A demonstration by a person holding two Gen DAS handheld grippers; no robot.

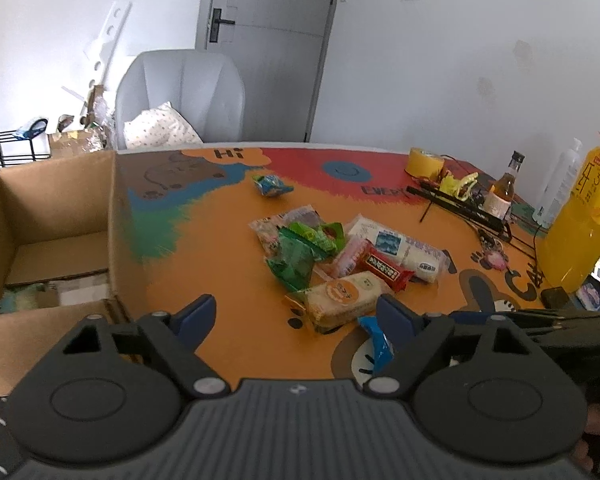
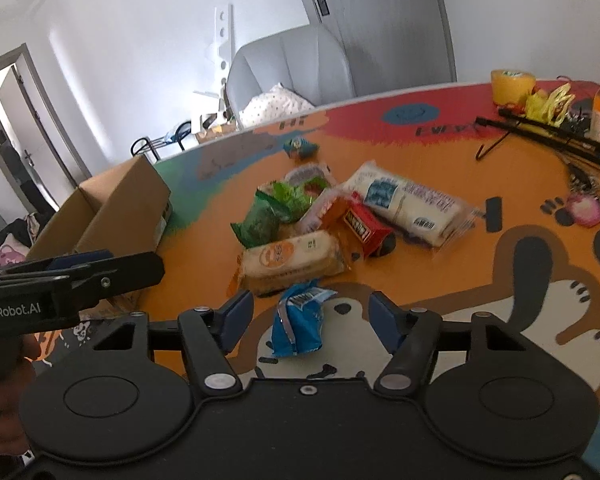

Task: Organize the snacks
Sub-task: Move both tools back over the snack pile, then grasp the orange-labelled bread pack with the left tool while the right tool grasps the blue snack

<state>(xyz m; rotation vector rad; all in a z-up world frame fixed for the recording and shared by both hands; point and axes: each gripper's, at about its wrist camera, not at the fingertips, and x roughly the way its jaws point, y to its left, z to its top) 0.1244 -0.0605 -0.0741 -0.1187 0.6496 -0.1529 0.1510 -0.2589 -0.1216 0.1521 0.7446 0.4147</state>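
The snacks (image 1: 340, 256) lie in a loose pile near the middle of the table (image 1: 228, 264), which carries a colourful cartoon print. The pile includes a beige cracker pack (image 2: 288, 260) at its near edge, a red pack (image 2: 366, 226) just behind it, a long white pack (image 2: 408, 204) to the right and green packets (image 2: 268, 216) to the left. A blue packet (image 2: 298, 322) lies apart from the pile, nearest the cameras, on a white patch of the print. 1 small blue-green packet (image 1: 272, 186) sits alone farther back. An open cardboard box (image 1: 56, 232) stands at the table's left side, well apart from the pile. The right gripper (image 2: 310, 316) hovers over the blue packet with its jaws standing partly apart, 1 on each side of the packet; the pads do not press on it. The left gripper (image 1: 296, 316) has its jaws set wide, holding nothing, with the cracker pack just beyond its tips. At the table's right edge stand a yellow juice bottle (image 1: 580, 224), a small glass bottle (image 1: 506, 190) and a yellow tape roll (image 1: 424, 162).
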